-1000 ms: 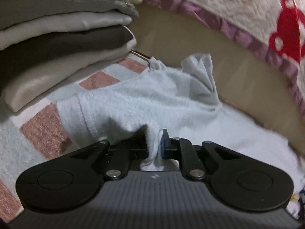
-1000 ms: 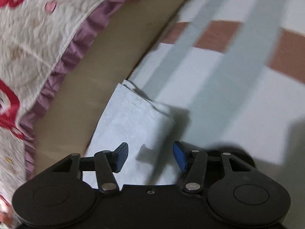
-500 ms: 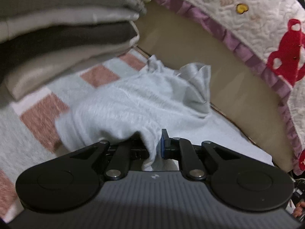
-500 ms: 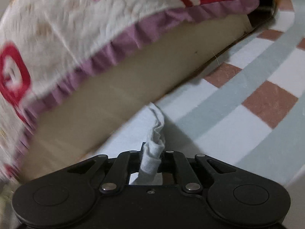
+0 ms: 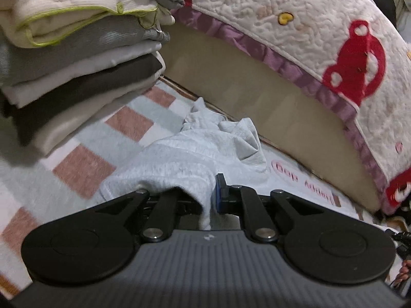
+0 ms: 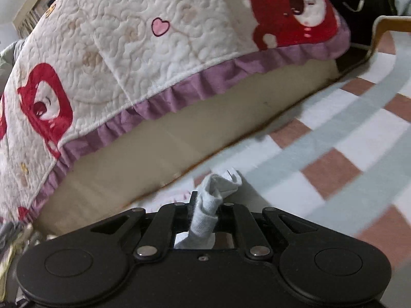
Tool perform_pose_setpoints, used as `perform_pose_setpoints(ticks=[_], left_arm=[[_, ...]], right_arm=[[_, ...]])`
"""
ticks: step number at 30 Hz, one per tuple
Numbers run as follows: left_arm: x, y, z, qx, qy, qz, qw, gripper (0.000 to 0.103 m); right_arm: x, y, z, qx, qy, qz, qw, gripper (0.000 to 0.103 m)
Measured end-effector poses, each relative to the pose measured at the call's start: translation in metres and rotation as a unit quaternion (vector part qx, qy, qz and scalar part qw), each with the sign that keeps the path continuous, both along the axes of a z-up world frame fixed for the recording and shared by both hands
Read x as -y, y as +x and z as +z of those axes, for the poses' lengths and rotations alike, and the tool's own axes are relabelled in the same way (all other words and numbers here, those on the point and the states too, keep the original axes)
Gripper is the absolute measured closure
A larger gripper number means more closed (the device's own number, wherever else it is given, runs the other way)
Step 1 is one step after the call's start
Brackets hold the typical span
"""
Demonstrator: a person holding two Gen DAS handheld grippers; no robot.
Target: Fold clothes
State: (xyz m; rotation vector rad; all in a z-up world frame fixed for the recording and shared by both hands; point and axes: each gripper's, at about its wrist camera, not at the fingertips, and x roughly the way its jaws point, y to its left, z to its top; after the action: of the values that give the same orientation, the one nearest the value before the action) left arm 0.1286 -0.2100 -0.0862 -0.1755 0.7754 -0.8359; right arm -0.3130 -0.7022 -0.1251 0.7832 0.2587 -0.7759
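A pale grey garment (image 5: 190,154) lies crumpled on the checked blanket (image 5: 84,166), with pink lettering showing on its flat part at the right. My left gripper (image 5: 208,195) is shut on a bunched fold of its near edge, lifted off the blanket. In the right wrist view my right gripper (image 6: 205,205) is shut on another twisted corner of the same pale garment (image 6: 218,184), which sticks up between the fingers. How the cloth hangs between the two grippers is hidden.
A tall stack of folded clothes (image 5: 77,51) stands at the left on the blanket. A beige bed side (image 5: 244,82) with a white quilt (image 5: 321,25) with red bears and purple trim runs across the back in both views. The checked blanket (image 6: 334,154) stretches right.
The right gripper closed on the garment's corner and both grippers rose, lifting the cloth. The stack and bed side now sit further below and away in both views.
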Motion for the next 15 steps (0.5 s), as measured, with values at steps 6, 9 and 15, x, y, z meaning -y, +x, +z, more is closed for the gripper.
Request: perform_pose_setpoints(ticks=[6,9,15], left_arm=[[-0.034,-0.05,0.002,0.003,0.069,-0.04,0.9968,0.095],[-0.048,-0.058,-0.011,-0.034,0.079,-0.046,0.9952,0.095],[-0.053,-0.057,-0.045,-0.063,0.146,-0.032,0.9868,0.09]], right_arm=[[-0.055,-0.046,0.013,-0.103,-0.01,0.041,0.994,0.096],[-0.07,-0.072,0.001,-0.125,0.013,0.024,0.992,0.096],[-0.075,-0.064,-0.033,-0.222,0.03,0.021,0.974,0.095]])
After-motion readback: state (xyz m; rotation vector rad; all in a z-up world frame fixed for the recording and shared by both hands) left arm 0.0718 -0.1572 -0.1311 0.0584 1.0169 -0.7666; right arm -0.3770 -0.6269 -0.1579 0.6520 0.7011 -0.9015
